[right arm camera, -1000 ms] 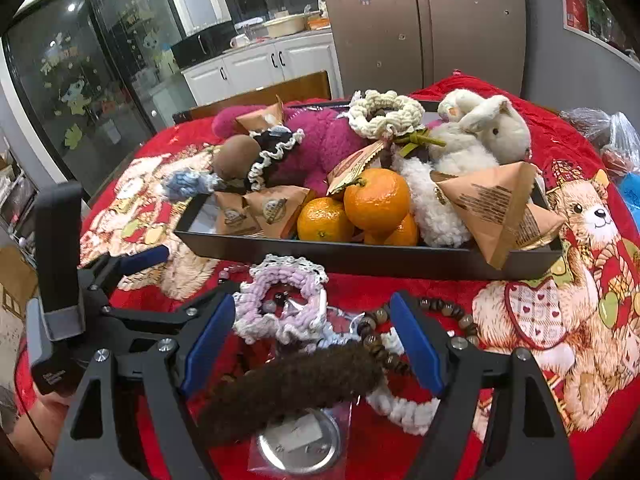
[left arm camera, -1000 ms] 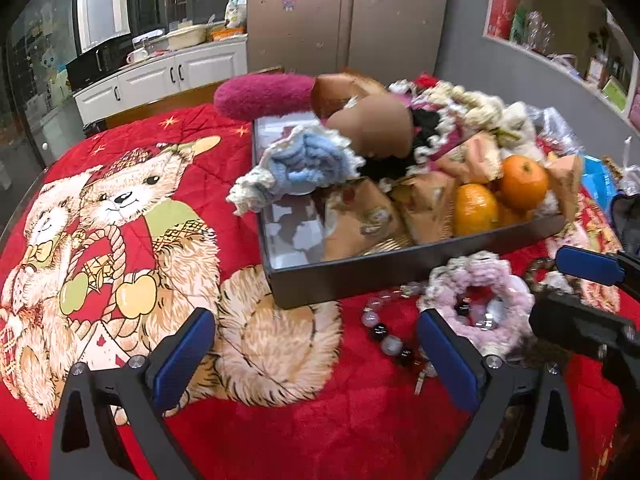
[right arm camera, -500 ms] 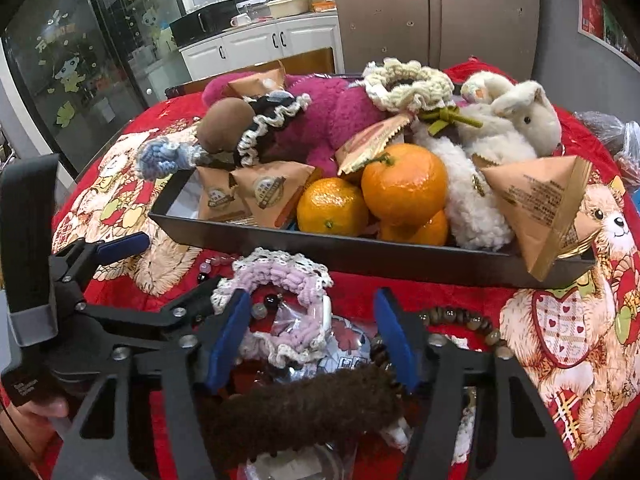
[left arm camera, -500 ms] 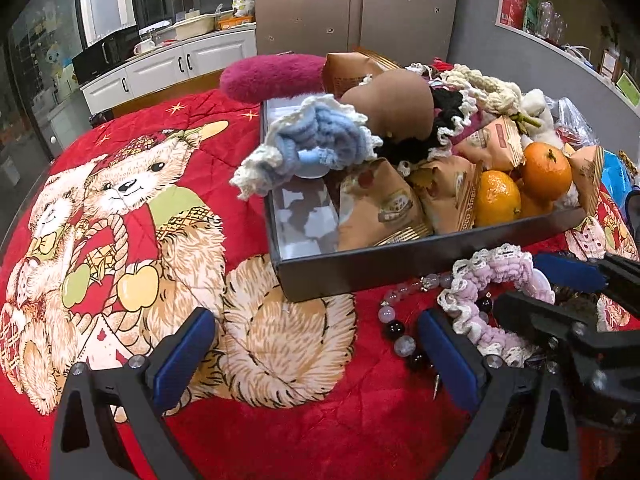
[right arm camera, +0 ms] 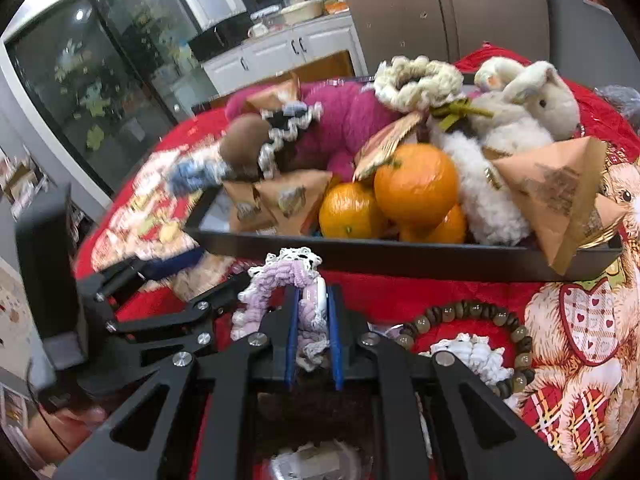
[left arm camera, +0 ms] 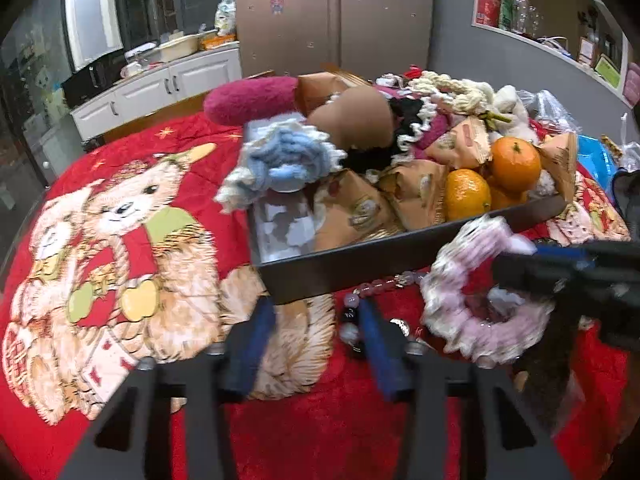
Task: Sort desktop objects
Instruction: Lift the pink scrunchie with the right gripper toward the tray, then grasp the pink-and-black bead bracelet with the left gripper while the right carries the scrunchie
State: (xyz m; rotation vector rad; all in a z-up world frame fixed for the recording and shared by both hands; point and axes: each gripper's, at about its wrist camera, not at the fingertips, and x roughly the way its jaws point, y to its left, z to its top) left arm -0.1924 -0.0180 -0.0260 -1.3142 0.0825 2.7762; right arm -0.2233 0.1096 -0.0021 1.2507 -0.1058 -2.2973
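My right gripper (right arm camera: 313, 316), low in the centre of its own view, has its blue pads pressed close together on the pink crocheted scrunchie (right arm camera: 280, 292), pinching the right side of the loop while the rest of it arcs up and to the left above the fingers. In the left wrist view the same scrunchie (left arm camera: 476, 300) sits at lower right, just in front of the near wall of the black tray (left arm camera: 344, 264), with the right gripper's dark frame reaching in from the right edge. My left gripper (left arm camera: 316, 344), at the bottom centre of its view, holds nothing; its blue pads stand a moderate way apart over the red teddy-bear blanket (left arm camera: 120, 208), blurred, with a string of glass beads (left arm camera: 352, 312) lying between them and the tray. The tray fills the middle of both views and is piled with mandarins (right arm camera: 416, 188), brown triangular packets (right arm camera: 556, 192), a white plush rabbit (right arm camera: 532, 100), a magenta plush toy (right arm camera: 344, 120), a cream scrunchie (right arm camera: 420, 78) and a blue scrunchie (left arm camera: 284, 158) that hangs over its left end. At lower right of the right wrist view a wooden bead bracelet (right arm camera: 472, 312) lies on the blanket around a white scrunchie (right arm camera: 472, 354).
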